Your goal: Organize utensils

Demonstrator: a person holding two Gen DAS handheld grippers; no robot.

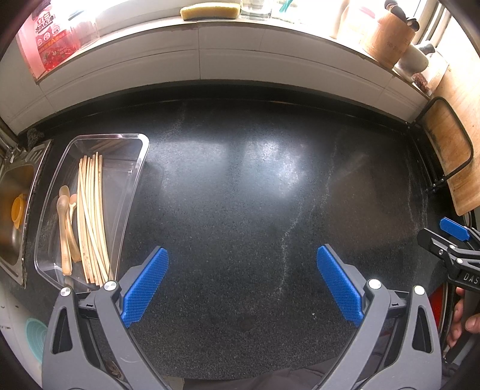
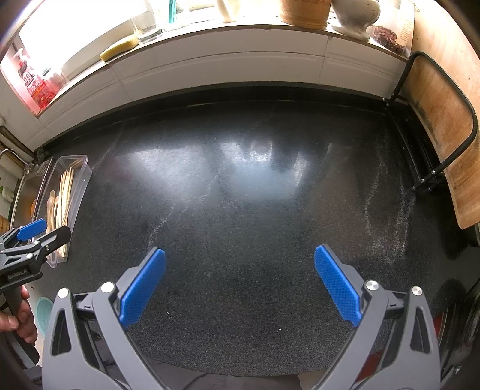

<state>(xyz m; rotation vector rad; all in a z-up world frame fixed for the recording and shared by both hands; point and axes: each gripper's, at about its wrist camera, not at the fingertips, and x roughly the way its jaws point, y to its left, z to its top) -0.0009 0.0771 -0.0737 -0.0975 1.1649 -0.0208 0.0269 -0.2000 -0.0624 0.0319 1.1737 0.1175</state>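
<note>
A clear plastic tray [image 1: 136, 168] lies on the dark counter at the left, beside the sink. Inside it several pale chopsticks [image 1: 91, 222] lie lengthwise, with pale plastic spoons [image 1: 64, 228] to their left. My left gripper [image 1: 240, 285] hangs open over bare counter, just right of the tray's near end, nothing between its blue pads [image 1: 144, 288]. My right gripper [image 2: 240, 285] is also open and empty above the counter's middle. The right wrist view shows the tray [image 2: 82, 180] far left with the chopsticks [image 2: 66, 192], partly behind the left gripper [image 2: 43, 231].
A steel sink [image 1: 15, 210] with an orange item borders the tray. A wooden cutting board [image 1: 450, 150] in a black wire rack stands at the right. The windowsill holds a sponge [image 1: 210, 10], a red-labelled bottle [image 1: 54, 39] and a wooden holder [image 1: 388, 39]. A hand [image 2: 18, 318] grips the left tool.
</note>
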